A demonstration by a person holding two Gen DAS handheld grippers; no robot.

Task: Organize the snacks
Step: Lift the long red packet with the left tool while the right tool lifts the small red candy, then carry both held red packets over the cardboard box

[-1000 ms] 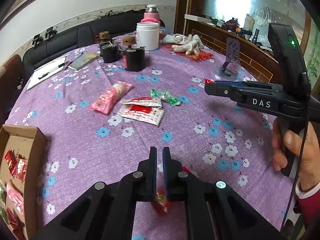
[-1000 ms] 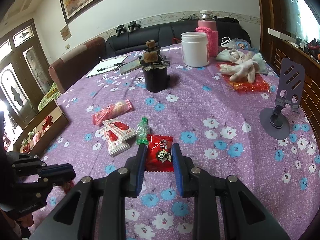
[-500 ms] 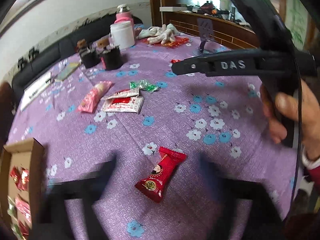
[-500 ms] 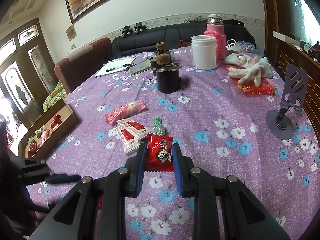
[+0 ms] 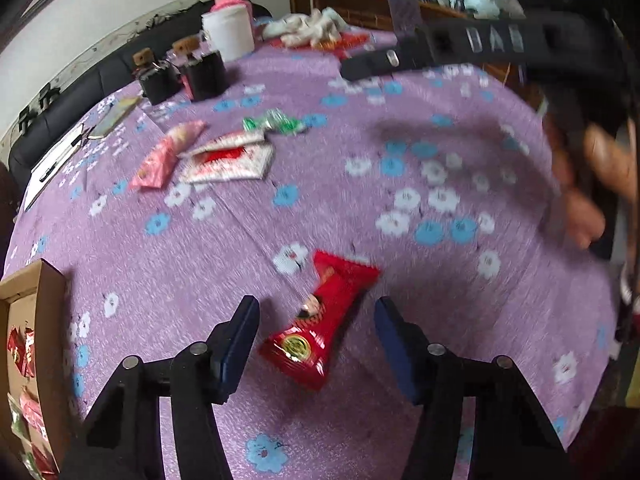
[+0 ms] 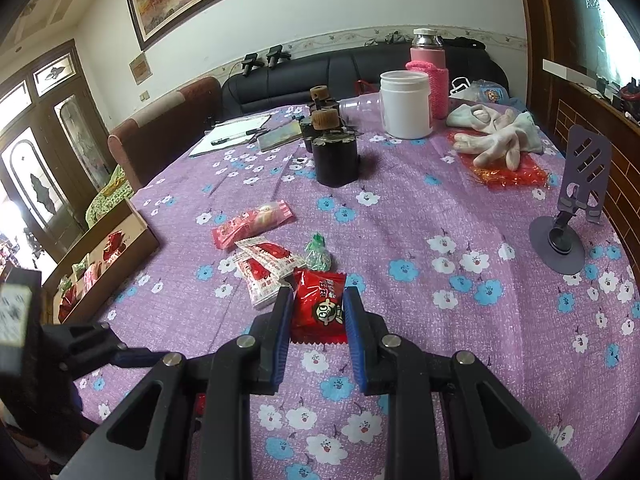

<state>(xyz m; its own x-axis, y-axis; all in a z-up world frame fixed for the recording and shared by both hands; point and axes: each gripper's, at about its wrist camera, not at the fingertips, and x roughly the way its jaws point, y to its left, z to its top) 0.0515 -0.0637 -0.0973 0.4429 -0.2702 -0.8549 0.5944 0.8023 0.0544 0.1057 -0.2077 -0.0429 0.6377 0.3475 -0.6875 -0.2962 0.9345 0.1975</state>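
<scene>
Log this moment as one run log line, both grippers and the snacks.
left gripper: open, jaws just closing around long red snack packet on table | right gripper: shut on red snack packet | cardboard box: partly filled

Left gripper (image 5: 316, 336) closing, jaws apart, red snack packet (image 5: 320, 322) between

Red pack (image 5: 320, 322) flat on cloth, near; another red pack (image 6: 319, 307) pinched upright; pink, white, green packs (image 6: 276, 240) mid-table; box (image 6: 100, 256) far left.
</scene>
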